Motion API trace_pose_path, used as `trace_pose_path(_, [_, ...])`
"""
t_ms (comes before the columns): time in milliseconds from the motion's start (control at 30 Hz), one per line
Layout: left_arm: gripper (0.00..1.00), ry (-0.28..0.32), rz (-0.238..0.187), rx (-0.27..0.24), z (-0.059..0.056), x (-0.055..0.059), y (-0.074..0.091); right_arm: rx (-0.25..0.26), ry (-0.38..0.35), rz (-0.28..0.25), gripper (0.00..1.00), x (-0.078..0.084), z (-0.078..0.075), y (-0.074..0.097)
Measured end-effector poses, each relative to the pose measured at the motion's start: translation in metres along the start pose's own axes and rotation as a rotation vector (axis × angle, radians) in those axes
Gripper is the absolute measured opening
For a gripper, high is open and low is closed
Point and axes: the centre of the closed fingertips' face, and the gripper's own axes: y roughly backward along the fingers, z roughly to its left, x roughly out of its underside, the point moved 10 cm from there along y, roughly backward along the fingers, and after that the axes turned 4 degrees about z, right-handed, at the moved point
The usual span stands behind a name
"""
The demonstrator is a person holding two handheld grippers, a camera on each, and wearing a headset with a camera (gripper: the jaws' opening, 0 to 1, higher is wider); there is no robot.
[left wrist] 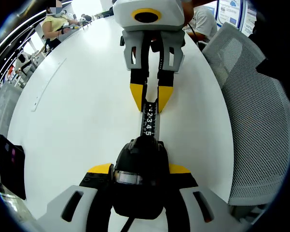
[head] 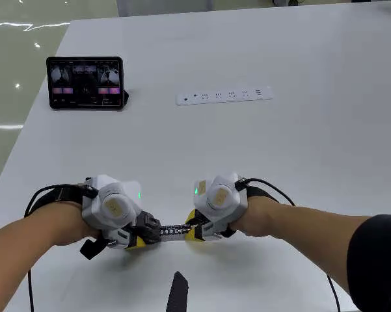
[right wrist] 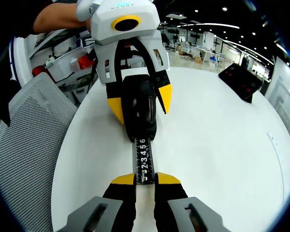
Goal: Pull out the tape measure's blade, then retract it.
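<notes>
The black tape measure [head: 149, 229] sits between the yellow-tipped fingers of my left gripper [left wrist: 139, 169], which is shut on its case [left wrist: 140, 171]. A short stretch of numbered blade [left wrist: 149, 122] runs out of the case over the white table. My right gripper [right wrist: 145, 179] is shut on the blade's end [right wrist: 144, 166]. In the right gripper view the case [right wrist: 140, 108] lies straight ahead, held by the left gripper [right wrist: 139, 104]. From the head view the left gripper [head: 142, 239] and right gripper [head: 190, 233] face each other near the front edge, with the blade [head: 174, 230] between them.
A tablet [head: 84, 82] stands at the far left of the white table [head: 280, 143], and a white power strip [head: 224, 95] lies across the middle. A grey mesh chair [left wrist: 260, 121] is beside the table. A dark object [head: 177, 292] sits at the front edge.
</notes>
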Motion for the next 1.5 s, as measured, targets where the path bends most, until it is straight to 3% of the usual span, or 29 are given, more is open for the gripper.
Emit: trace_pose_path(1500, [0.37, 0.018, -0.01, -0.01, -0.001, 0.0, 0.0, 0.011, 0.007, 0.024, 0.1, 0.024, -0.003, 0.018])
